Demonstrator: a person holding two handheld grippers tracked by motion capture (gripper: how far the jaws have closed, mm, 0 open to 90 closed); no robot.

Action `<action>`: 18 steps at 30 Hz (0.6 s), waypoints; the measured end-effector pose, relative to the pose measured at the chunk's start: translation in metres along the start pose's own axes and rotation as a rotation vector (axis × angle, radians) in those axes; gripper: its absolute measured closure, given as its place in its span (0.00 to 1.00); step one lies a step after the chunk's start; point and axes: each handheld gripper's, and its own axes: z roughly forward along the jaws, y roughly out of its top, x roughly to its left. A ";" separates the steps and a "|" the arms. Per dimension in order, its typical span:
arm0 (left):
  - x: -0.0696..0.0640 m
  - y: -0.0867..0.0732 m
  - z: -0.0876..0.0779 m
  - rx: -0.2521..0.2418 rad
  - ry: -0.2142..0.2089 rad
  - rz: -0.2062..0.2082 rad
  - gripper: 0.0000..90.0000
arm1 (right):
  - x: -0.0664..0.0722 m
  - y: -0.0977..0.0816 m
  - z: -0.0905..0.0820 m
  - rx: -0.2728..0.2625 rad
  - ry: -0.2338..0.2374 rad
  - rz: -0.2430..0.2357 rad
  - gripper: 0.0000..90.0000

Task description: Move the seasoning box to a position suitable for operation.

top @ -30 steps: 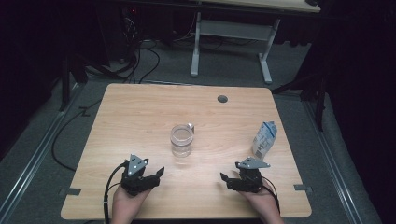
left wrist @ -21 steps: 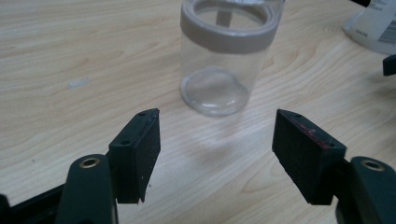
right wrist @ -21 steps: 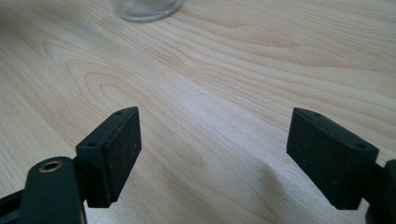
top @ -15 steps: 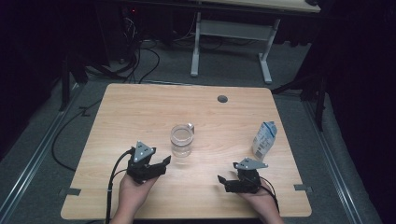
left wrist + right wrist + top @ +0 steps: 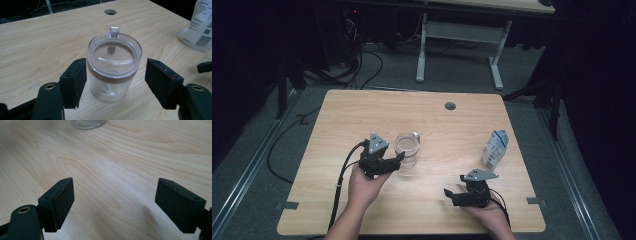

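The left gripper's (image 5: pixel 115 85) fingers (image 5: pixel 75 85) stand wide apart on either side of the clear glass mug (image 5: pixel 113 67), just beside it, neither pad pressing on it. The mug stands upright near the middle of the wooden table (image 5: pixel 362 115), handle on its far side. The right gripper (image 5: pixel 454 194), near the right front edge, has just finished opening its jaws wide over bare wood, nothing between them. A milk carton (image 5: pixel 495 149) stands to the far right.

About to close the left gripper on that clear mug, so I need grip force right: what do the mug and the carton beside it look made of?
The clear mug looks like glass or hard clear plastic, glossy: see-through wall, bright rim reflections, a brownish band below the rim; I cannot tell which. The carton looks like printed coated paperboard: folded gable top, matte white-blue faces.
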 end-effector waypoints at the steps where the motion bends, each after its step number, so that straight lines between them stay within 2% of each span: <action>1: 0.000 0.002 0.002 -0.001 0.000 0.000 0.38 | 0.000 0.000 0.000 0.001 0.000 0.003 0.18; 7: 0.003 0.015 0.013 -0.005 0.006 0.012 0.38 | 0.000 0.000 -0.001 -0.001 0.015 0.004 0.18; 9: 0.004 0.019 0.017 -0.011 0.003 0.003 0.38 | 0.000 0.001 -0.001 -0.004 0.020 0.004 0.18; 13: 0.005 0.028 0.025 0.001 -0.011 -0.013 0.40 | 0.000 0.001 -0.002 -0.007 0.026 0.009 0.18; 18: 0.009 0.037 0.039 0.022 0.003 -0.009 0.43 | 0.000 0.001 -0.002 -0.009 0.030 0.020 0.18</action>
